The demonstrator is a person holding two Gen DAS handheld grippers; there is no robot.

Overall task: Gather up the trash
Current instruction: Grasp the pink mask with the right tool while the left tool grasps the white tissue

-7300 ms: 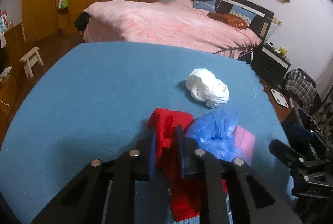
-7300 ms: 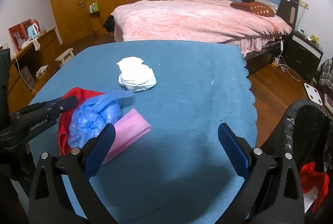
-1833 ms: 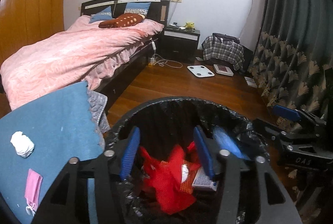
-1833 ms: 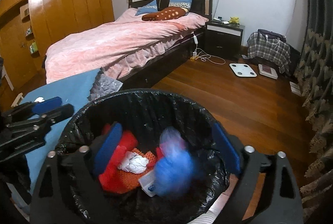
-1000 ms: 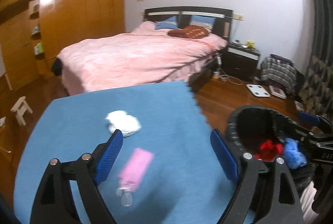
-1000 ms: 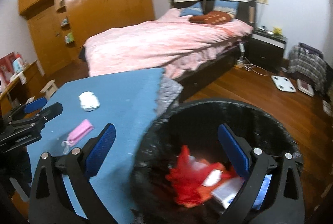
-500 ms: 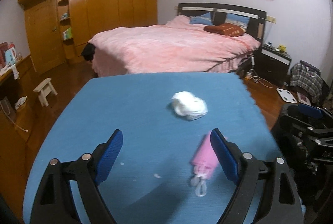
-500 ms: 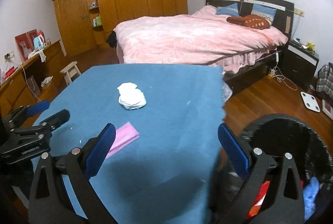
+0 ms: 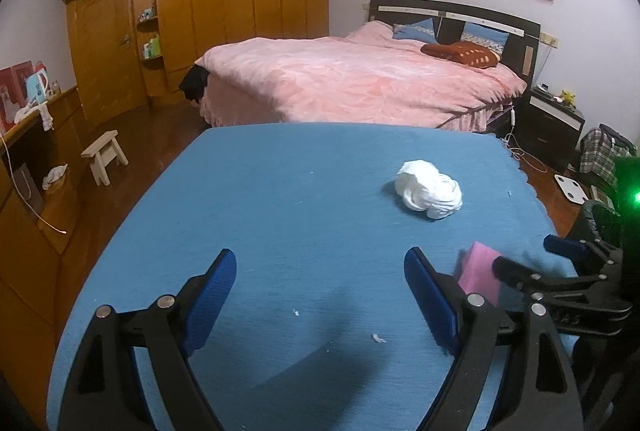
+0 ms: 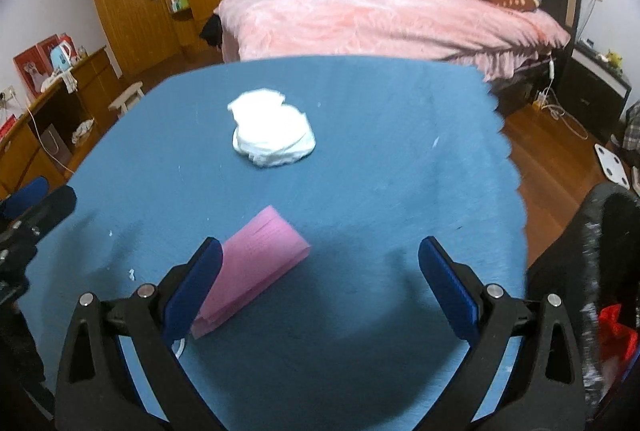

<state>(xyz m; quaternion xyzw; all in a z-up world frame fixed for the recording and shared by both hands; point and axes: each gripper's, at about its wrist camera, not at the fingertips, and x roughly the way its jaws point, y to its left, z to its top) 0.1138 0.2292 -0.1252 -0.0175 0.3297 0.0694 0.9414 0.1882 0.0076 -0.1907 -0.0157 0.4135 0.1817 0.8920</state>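
A crumpled white tissue wad (image 9: 430,189) lies on the blue table (image 9: 280,199); it also shows in the right wrist view (image 10: 272,139). A pink face mask (image 10: 256,271) lies nearer, just ahead of my right gripper (image 10: 320,271), which is open and empty above it. In the left wrist view the mask (image 9: 478,273) is partly hidden behind the right gripper (image 9: 560,271). My left gripper (image 9: 320,291) is open and empty over bare table. The black-lined trash bin (image 10: 612,271) stands off the table's right edge, with red trash (image 10: 616,331) inside.
A pink bed (image 9: 360,79) stands beyond the table. Wooden wardrobes (image 9: 200,11) line the back wall. A small stool (image 9: 105,155) and a low cabinet (image 9: 28,167) are on the left. Small white scraps (image 9: 378,338) lie on the table.
Both grippers have swung from over the bin back to the table. The right gripper has come closer to the pink mask. Both stay open and empty.
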